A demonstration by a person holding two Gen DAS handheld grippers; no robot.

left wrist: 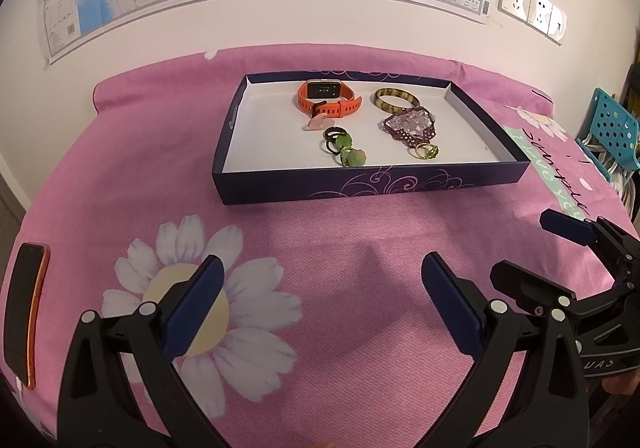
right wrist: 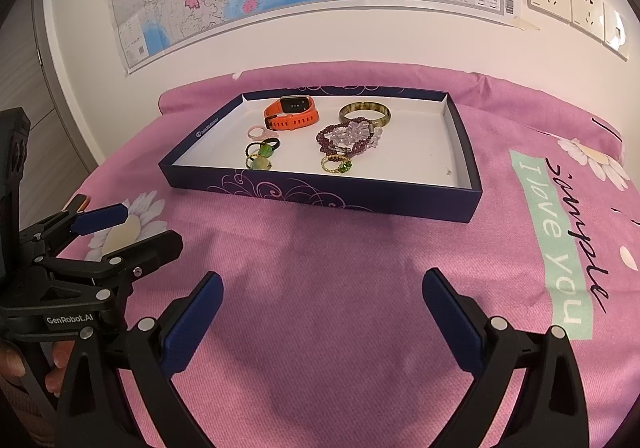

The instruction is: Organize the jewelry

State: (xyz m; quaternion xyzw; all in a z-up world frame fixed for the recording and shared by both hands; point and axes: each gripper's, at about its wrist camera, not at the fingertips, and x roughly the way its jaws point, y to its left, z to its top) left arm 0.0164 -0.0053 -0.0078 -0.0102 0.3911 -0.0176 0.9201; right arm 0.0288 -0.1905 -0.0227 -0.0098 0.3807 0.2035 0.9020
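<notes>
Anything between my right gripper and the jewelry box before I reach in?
Nothing: in the right wrist view, only bare pink blanket lies between the open right gripper and the box front wall.

Matt pink cloth, cardboard box

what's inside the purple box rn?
Inside the box: orange watch, mottled bangle, purple bead bracelet, pink ring, green-stone rings, gold ring. Bracelet overlaps the bangle; anything beneath is hidden.
</notes>
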